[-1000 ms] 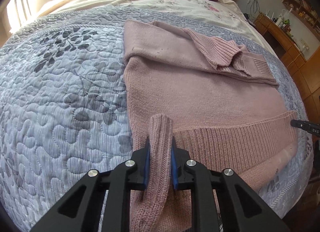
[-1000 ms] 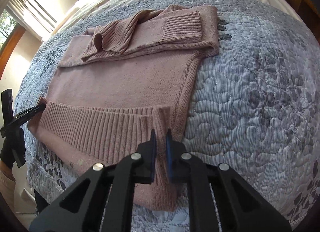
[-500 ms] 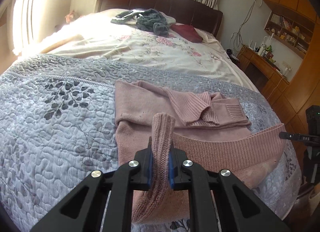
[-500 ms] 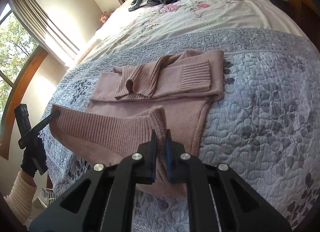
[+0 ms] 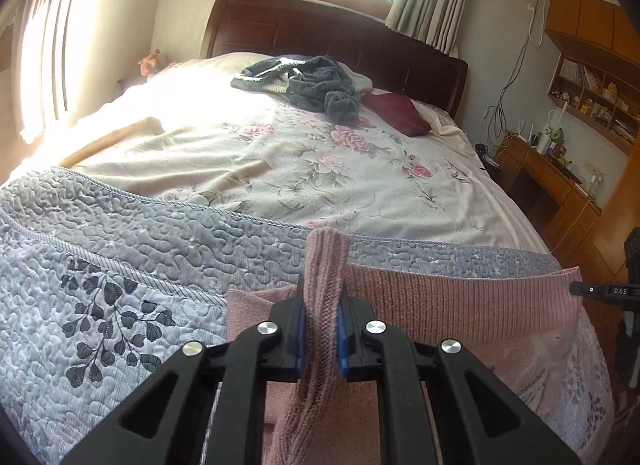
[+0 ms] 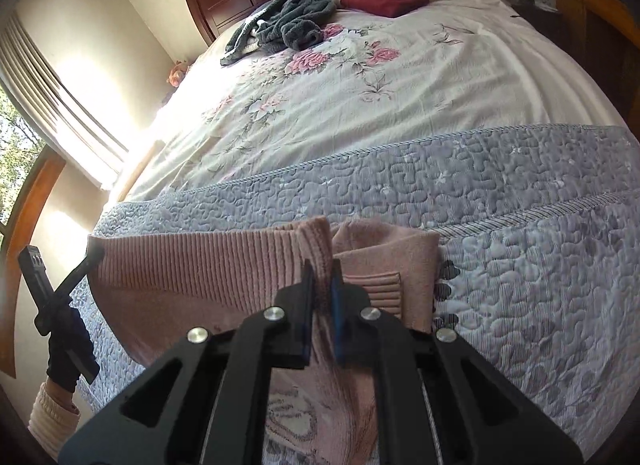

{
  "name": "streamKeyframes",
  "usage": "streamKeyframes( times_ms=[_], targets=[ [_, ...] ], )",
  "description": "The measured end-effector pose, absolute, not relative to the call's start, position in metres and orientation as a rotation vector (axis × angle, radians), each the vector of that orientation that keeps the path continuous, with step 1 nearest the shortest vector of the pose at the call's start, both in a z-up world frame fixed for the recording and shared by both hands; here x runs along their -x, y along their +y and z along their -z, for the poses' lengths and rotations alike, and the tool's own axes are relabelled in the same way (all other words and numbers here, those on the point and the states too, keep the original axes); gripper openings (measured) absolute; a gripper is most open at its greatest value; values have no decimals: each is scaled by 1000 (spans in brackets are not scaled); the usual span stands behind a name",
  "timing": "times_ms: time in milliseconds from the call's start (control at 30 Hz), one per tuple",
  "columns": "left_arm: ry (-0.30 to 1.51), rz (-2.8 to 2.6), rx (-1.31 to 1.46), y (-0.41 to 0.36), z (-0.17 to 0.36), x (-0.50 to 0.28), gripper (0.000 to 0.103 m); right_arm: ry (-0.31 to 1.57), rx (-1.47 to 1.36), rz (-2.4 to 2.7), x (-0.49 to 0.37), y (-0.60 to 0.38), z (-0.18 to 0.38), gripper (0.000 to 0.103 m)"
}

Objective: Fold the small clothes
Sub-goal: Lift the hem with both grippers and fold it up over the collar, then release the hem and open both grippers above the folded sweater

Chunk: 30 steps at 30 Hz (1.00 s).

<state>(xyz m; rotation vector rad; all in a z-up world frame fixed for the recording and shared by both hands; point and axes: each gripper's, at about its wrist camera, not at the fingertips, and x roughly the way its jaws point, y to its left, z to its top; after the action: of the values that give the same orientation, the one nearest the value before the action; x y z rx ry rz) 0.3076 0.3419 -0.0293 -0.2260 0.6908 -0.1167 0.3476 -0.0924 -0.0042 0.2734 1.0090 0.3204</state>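
- Holding the ribbed hem of the dusty-pink knitted sweater taut above the grey quilted bedspread, both jaws clamped on its corners.
- I judge it soft, light and stretchy.
- Left gripper and right gripper should hold at the thicker ribbing.

My right gripper pinches the ribbed hem of the pink sweater, lifted taut above the grey quilt; my left gripper clamps the far corner.

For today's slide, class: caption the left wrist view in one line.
Left gripper pinches the pink sweater's ribbed hem, lifted above the grey quilt.
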Motion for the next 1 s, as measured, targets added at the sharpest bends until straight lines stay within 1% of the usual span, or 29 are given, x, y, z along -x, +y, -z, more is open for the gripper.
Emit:
streamKeyframes(
  times_ms=[167,333,400,433,467,533,600,667,700,767,800,867,900,1000],
  targets=[
    [782,68,223,344,76,-346,12,1085,-281,-259,-391,-89,45,7],
    [875,29,220,344,120,-362,13,1162,-230,-198,-408,-82,87,7],
    [903,11,227,346,132,-365,16,1181,-218,-181,-410,-82,98,13],
    [912,7,233,348,136,-365,17,1186,-213,-168,-411,-83,102,13],
    [920,-2,235,349,139,-364,18,1190,-211,-161,-411,-84,105,14],
    [923,-14,236,354,141,-361,19,1200,-216,-155,-409,-89,108,20],
    [915,-30,255,362,138,-355,25,1193,-230,-162,-402,-94,106,28],
    [894,-32,280,369,130,-344,26,1188,-237,-182,-387,-98,99,31],
    [882,-21,282,369,124,-336,26,1182,-242,-194,-377,-99,95,36],
    [871,-3,272,365,116,-317,27,1187,-260,-233,-354,-101,91,40],
    [872,24,272,360,112,-307,28,1191,-258,-253,-341,-100,89,41],
    [885,46,240,348,109,-287,32,1206,-226,-275,-313,-98,90,42],
    [897,58,225,341,109,-277,32,1217,-219,-288,-300,-97,92,44],
    [952,108,213,324,115,-252,36,1255,-236,-332,-261,-94,101,45]
  ],
)
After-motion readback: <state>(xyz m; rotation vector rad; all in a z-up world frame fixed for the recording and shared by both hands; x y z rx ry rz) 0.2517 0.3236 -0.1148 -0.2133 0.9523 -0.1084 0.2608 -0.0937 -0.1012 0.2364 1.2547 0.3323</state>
